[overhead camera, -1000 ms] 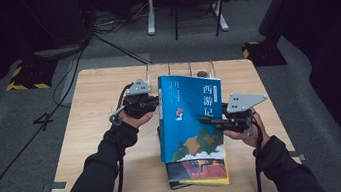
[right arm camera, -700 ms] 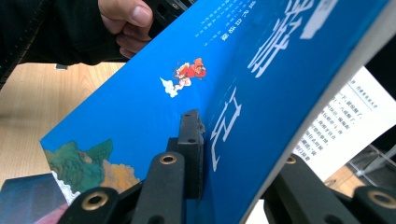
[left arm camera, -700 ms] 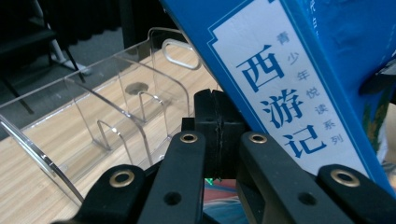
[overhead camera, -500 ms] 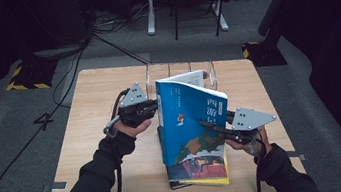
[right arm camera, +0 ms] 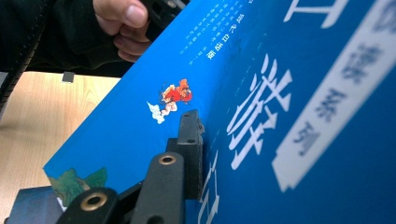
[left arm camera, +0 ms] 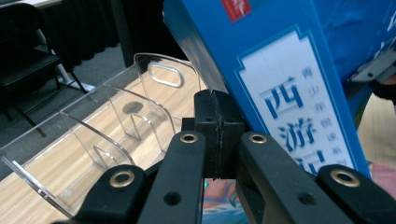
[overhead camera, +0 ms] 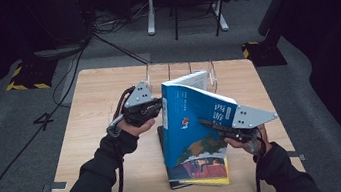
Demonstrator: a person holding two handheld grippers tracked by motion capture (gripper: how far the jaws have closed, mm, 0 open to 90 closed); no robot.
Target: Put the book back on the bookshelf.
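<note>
The blue book [overhead camera: 192, 123] has tipped up off the stack [overhead camera: 199, 170], clamped in the right gripper [overhead camera: 212, 123]. The left gripper [overhead camera: 157, 109], jaws clenched empty, props its spine; the clear rack [overhead camera: 210, 72] beyond seems next

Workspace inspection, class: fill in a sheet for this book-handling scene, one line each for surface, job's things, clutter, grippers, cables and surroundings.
Surface: wooden table, bare at the left.
Job's things: blue book tilted up off a stack of books; clear plastic rack behind it.
Clutter: nothing seen.
Grippers: left gripper shut, at the book's spine edge; right gripper shut on the blue book, one finger across its cover.
Cables: one trails from the left gripper; more cross the floor.
Surroundings: grey carpet, chair, dark curtains.
</note>
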